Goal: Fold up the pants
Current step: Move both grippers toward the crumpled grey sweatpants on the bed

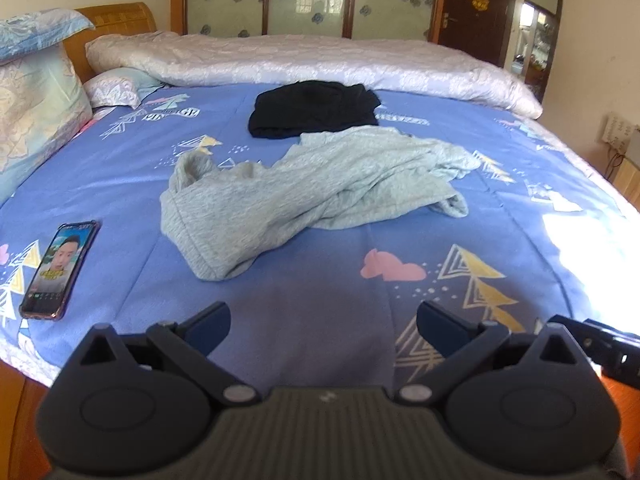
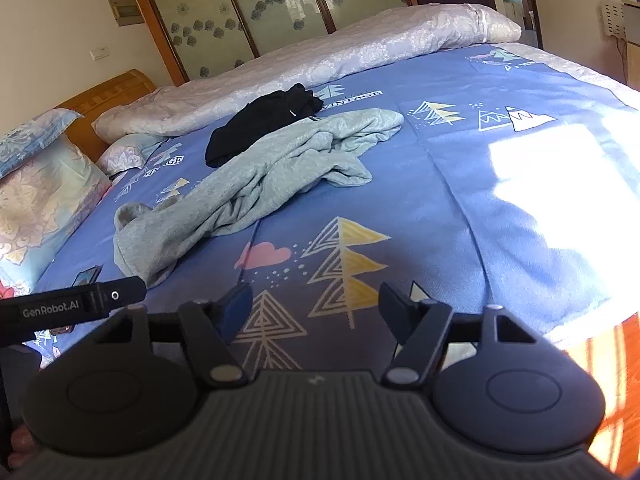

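Light grey pants [image 1: 288,192] lie crumpled in the middle of the blue patterned bed sheet [image 1: 340,304]; they also show in the right wrist view [image 2: 248,184]. A black garment [image 1: 316,110] lies bunched just behind them, also in the right wrist view [image 2: 260,126]. My left gripper [image 1: 324,320] is open and empty, over the sheet near the bed's front edge, short of the pants. My right gripper [image 2: 316,304] is open and empty, over the sheet to the right of the pants. The left gripper's side [image 2: 72,306] shows at the left of the right wrist view.
A phone [image 1: 58,270] with a lit screen lies on the sheet at the front left. Pillows [image 1: 36,108] and a wooden headboard [image 1: 116,20] are at the left. A rolled white quilt [image 1: 320,64] runs along the far side. Bright sunlight [image 2: 560,168] falls on the right.
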Motion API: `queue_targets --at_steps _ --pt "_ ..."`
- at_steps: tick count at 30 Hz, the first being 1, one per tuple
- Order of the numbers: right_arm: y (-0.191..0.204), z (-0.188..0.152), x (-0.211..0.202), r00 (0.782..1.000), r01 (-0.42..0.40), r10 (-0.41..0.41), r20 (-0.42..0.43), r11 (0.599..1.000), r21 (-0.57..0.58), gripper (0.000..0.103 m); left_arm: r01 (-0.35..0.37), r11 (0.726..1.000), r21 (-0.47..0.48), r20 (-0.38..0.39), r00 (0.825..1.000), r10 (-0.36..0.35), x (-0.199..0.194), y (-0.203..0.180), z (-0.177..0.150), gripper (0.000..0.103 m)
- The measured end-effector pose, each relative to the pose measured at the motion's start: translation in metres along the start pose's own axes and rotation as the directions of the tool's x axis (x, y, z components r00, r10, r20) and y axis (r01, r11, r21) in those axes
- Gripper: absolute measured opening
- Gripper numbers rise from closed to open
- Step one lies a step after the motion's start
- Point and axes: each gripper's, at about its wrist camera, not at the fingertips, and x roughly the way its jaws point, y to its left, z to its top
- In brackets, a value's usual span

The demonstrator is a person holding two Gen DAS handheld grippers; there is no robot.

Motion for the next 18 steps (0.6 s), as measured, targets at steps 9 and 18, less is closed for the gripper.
queue_targets --at_steps 9,18 --pt "-0.002 -0.002 -0.001 1.0 -0.016 0.016 -0.02 1.0 -0.001 0.027 -0.126 0.992 -0.01 -0.051 0.991 0.125 0.016 0.018 0.002 0.096" --pt "-0.004 -0.004 0.002 0.999 -0.009 0.01 -0.049 1.0 0.018 0.029 -0.191 0.982 0.0 -0.031 0.981 0.191 0.02 0.032 0.013 0.1"
